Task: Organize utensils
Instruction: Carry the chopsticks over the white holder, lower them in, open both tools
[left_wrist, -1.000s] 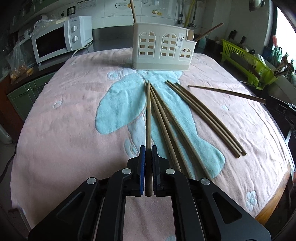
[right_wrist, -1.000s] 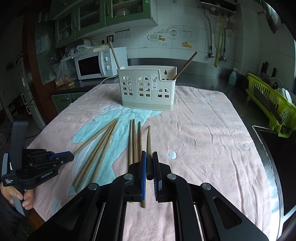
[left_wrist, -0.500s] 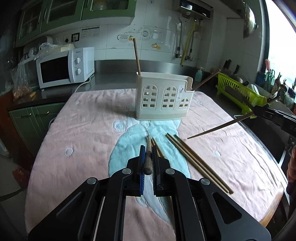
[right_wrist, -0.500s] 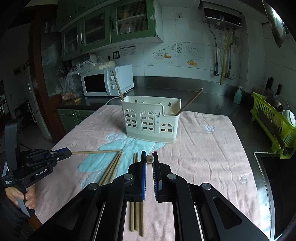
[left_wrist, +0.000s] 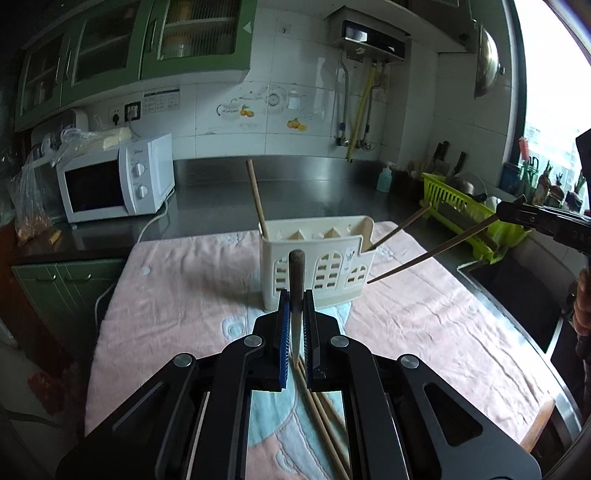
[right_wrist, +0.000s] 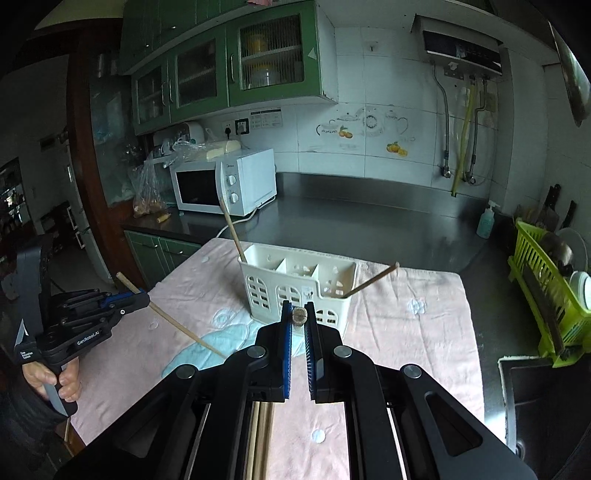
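A cream utensil holder (left_wrist: 317, 266) (right_wrist: 295, 291) stands at the far end of a pink and blue towel (left_wrist: 424, 317). It holds one chopstick at its left end (left_wrist: 255, 195) and one at its right end (left_wrist: 400, 227). My left gripper (left_wrist: 295, 314) is shut on a wooden chopstick (left_wrist: 296, 280), lifted and pointing at the holder; it also shows in the right wrist view (right_wrist: 127, 301). My right gripper (right_wrist: 298, 317) is shut on another chopstick (right_wrist: 299, 316), seen end-on; that stick shows in the left wrist view (left_wrist: 432, 253). Loose chopsticks (left_wrist: 325, 417) lie on the towel.
A white microwave (left_wrist: 114, 181) stands on the steel counter at back left. A green dish rack (left_wrist: 469, 218) sits at the right by a sink (right_wrist: 543, 398). A soap bottle (right_wrist: 485, 219) stands near the wall.
Both grippers have lifted their chopsticks off the towel and tilted up. The holder now sits nearer and more centred in both views.
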